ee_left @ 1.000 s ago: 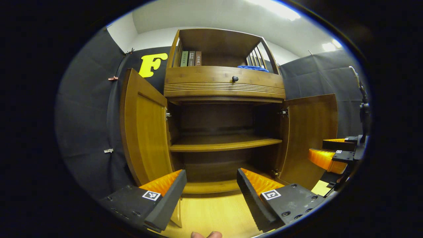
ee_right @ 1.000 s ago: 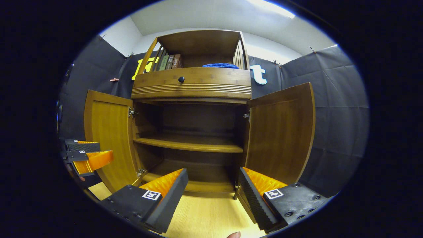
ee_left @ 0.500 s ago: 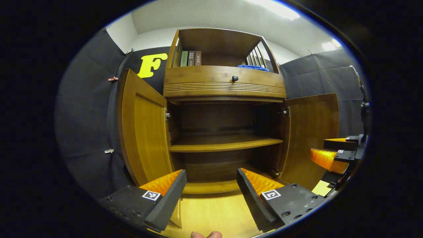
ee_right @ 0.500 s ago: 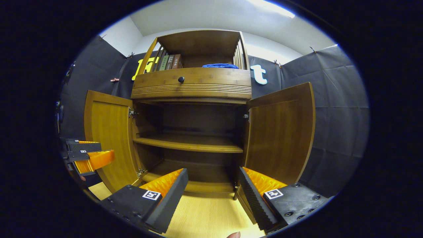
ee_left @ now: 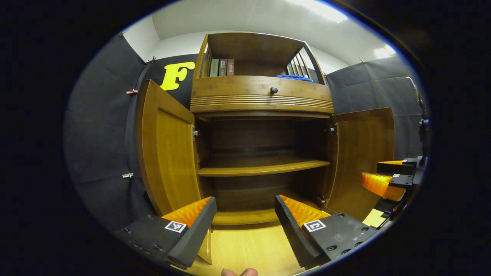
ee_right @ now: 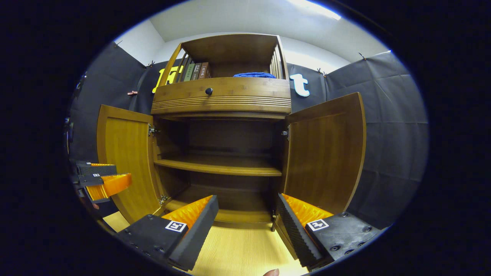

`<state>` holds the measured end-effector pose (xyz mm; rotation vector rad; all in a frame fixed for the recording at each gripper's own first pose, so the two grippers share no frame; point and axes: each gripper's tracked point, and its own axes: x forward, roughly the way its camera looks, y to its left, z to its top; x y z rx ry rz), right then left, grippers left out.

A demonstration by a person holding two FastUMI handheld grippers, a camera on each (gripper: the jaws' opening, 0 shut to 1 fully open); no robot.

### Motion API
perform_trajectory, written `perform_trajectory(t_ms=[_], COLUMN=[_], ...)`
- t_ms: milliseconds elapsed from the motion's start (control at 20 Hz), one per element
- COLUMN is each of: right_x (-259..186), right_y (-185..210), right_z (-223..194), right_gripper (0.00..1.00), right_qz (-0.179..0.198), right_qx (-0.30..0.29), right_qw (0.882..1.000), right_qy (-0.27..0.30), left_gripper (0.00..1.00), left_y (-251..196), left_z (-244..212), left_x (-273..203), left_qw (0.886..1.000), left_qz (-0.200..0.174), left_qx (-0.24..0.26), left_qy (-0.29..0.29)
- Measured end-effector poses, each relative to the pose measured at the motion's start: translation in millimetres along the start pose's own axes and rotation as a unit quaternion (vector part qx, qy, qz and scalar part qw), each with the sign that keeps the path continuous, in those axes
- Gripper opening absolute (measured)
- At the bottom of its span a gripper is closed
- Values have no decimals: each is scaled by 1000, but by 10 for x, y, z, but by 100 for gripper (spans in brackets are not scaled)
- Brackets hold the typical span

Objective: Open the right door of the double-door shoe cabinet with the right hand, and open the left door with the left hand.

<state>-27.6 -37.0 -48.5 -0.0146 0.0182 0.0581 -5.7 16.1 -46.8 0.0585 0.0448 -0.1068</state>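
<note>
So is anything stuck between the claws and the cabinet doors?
No. The left door and right door both stand swung open. The left claw and right claw are open, holding nothing, with just bare floor ahead.

Up top, three books [ee_left: 222,67] stand upright at the left end of the open shelf, green then two brown, spines facing out. A blue cloth [ee_right: 254,75] lies folded flat toward the right of that same shelf, well apart from the books. Below them, a small dark knob [ee_left: 273,90] sits on the drawer front [ee_left: 238,89]. Underfoot, a pale wood-grain floor [ee_right: 238,251]. Overhead, a bright ceiling light [ee_left: 322,8] glares.
</note>
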Motion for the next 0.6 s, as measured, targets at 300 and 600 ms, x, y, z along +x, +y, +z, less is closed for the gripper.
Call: perform_trajectory(t_ms=[300,600], right_x=[-6,-1], right_y=[-11,-11], right_z=[7,16], right_gripper=[98,98], right_qz=[0,0], right_qx=[0,1], right_qw=[1000,1000], right_qy=[-2,-2], left_gripper=[94,95], left_y=[-7,-7], left_z=[-5,-1], left_x=[4,-1], left_qw=[1000,1000], left_qz=[-1,1], left_qx=[1,1], left_qy=[1,0])
